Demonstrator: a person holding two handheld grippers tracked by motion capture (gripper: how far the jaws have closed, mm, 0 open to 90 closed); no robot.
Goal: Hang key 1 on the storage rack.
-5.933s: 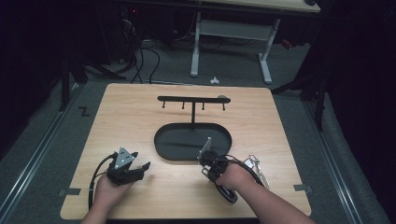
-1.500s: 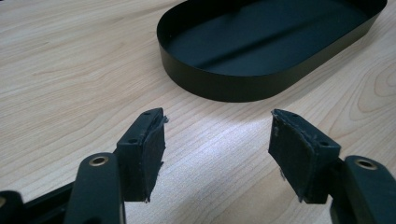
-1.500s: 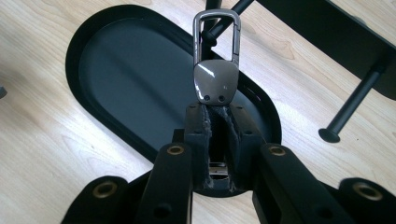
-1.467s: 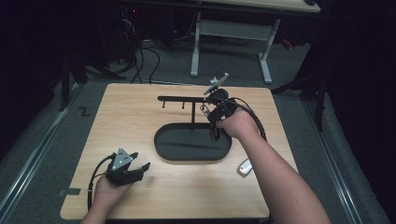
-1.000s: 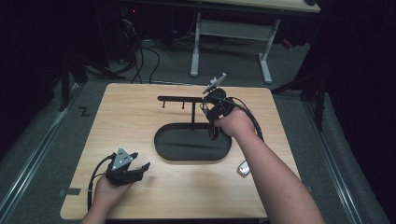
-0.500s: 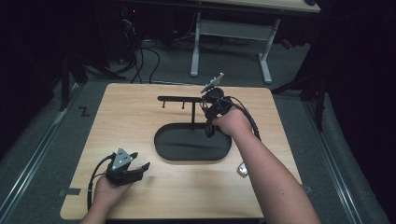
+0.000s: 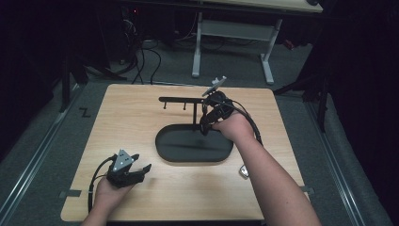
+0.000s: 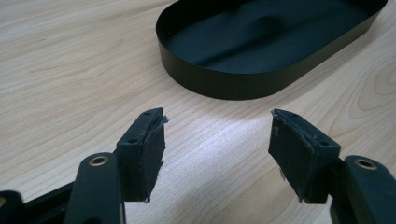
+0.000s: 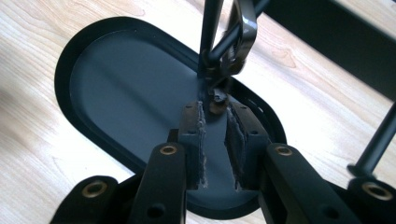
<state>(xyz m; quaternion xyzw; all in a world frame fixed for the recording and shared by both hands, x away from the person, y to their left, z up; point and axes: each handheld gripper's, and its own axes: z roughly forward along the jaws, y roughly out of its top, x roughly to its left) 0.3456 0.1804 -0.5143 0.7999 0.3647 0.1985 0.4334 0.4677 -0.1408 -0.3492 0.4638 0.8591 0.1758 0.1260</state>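
A black T-shaped rack (image 7: 181,100) rises from the back of a black oval tray (image 7: 164,150). My right gripper (image 7: 204,126) points down beside the rack's post (image 9: 210,28). A dark glossy metal loop (image 9: 236,39) hangs by the post, and its small lower end sits between my right gripper's (image 9: 215,109) fingertips. The jaws have just been opening, and a narrow gap shows between the pads. My left gripper (image 7: 136,170) rests on the table at the near left. In its own view my left gripper (image 8: 217,121) stands wide open over bare wood, short of the tray (image 8: 224,84).
A small silver object (image 7: 243,171) lies on the wooden table (image 7: 122,122) to the right of the tray, beside my right forearm. A peg (image 9: 378,140) hangs from the rack's bar. Beyond the table, a desk frame and cables stand on the dark floor.
About six seconds ago my right gripper was at the tray's near right side; it now stands at the rack. In the last second it has hardly shifted. The left gripper has kept still.
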